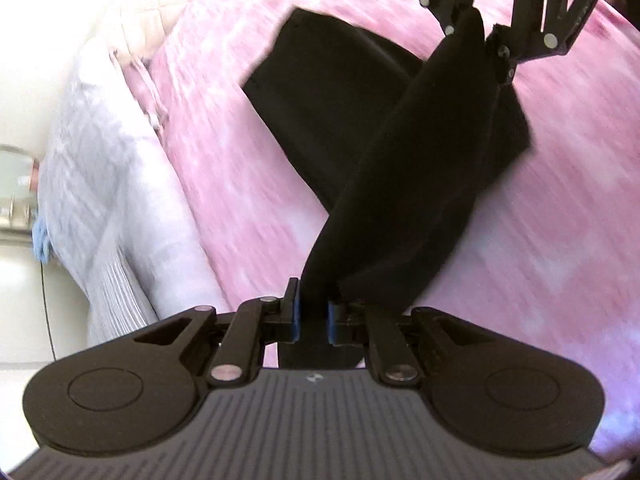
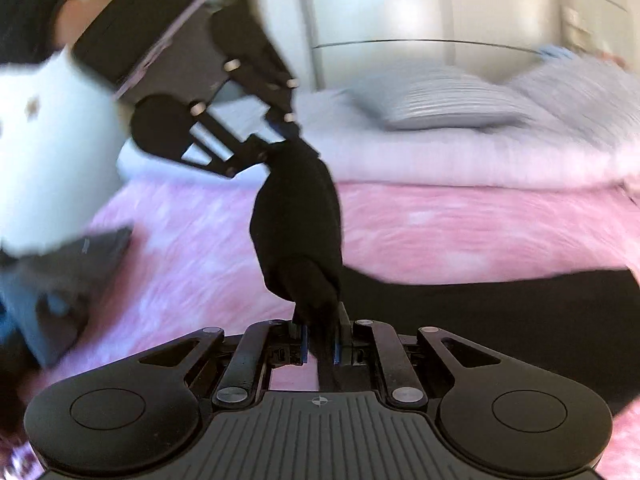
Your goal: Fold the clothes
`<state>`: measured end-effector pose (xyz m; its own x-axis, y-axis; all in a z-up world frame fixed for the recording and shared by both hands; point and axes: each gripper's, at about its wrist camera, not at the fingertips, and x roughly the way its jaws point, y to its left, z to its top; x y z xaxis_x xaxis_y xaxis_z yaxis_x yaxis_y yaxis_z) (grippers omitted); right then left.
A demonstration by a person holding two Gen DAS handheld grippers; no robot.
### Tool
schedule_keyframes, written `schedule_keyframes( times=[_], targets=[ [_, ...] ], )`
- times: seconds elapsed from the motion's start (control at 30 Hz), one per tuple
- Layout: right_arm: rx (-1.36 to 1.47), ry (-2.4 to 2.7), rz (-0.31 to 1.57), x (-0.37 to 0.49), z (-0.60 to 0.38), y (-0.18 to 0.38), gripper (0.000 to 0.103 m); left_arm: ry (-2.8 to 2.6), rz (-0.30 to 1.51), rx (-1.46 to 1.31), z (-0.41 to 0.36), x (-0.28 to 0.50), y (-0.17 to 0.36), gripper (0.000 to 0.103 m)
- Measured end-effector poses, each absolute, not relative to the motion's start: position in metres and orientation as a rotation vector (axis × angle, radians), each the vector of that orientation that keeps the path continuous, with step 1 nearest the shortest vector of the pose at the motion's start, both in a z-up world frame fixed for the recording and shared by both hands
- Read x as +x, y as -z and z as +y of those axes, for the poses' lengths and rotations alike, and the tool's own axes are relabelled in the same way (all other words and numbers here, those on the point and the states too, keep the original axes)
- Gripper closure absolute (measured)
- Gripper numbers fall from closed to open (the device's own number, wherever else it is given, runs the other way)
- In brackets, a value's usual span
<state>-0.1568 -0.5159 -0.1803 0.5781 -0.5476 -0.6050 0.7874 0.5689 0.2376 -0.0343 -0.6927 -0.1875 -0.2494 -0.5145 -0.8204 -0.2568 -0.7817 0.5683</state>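
A black garment hangs stretched between my two grippers above a pink bedspread. My left gripper is shut on one end of it. My right gripper is shut on the other end. In the left wrist view the right gripper shows at the top, holding the cloth. In the right wrist view the left gripper shows at upper left on the cloth. The rest of the garment lies flat on the bedspread. Both views are motion-blurred.
A pale lilac blanket and a striped grey pillow lie along the far side of the bed. White wardrobe doors stand behind. A grey folded item lies at the left of the pink bedspread.
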Motion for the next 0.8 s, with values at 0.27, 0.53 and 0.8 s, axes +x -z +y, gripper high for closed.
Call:
schedule_keyframes(
  times=[0.27,0.53,0.8],
  targets=[
    [0.868,0.915,0.301,-0.348,-0.629,0.213,0.093,2.247,-0.954,1.891,-0.800,-0.258,0.230,0.093],
    [1.289,1.036,0.149,-0.470,-0.686,0.331,0.086,2.359,-0.610,1.816,-0.851,-0.356,0.311,0.078],
    [1.397,1.070,-0.013,-0.492,-0.672,0.339,0.065,2.422,-0.178,1.622,-0.883,-0.323,0.300,0.066]
  ],
)
